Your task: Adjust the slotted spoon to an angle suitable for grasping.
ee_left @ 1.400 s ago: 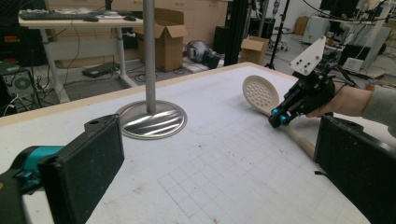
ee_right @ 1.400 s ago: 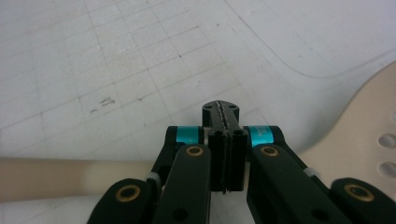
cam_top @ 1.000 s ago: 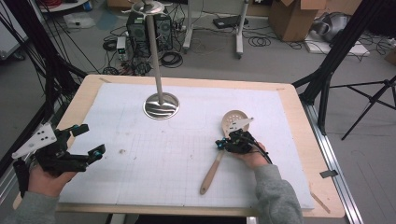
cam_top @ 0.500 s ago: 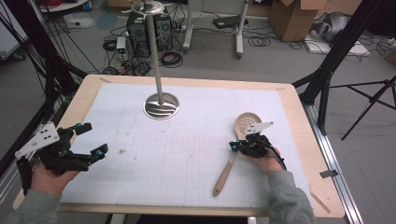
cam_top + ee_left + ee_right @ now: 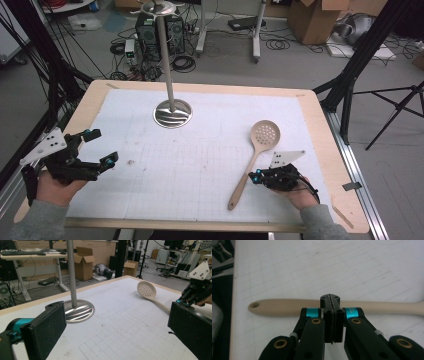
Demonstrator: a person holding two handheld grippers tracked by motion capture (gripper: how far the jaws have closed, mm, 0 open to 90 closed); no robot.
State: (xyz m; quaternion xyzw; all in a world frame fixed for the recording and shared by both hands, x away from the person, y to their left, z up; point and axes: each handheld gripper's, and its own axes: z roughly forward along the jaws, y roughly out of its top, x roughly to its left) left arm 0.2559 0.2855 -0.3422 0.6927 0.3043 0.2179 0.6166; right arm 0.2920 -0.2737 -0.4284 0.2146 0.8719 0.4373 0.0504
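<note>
1. Beige plastic: from the high view, the slotted spoon (image 5: 254,159) lies flat on the table's (image 5: 320,150) near right, pushed by the clenched right gripper (image 5: 257,175) touching its handle.
2. In the left gripper view, the left gripper (image 5: 115,327) hovers released, holding nothing, facing the metal stand (image 5: 75,310).
3. In the right gripper view, the pads (image 5: 330,315) press together, empty, against the handle.

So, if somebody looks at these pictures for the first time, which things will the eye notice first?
Probably the beige slotted spoon, lying diagonally on the right part of the white mat. The right gripper is beside its handle, jaws shut with nothing between them. Next, the shiny metal stand at the far middle, and the left gripper, wide open at the left edge.
</note>
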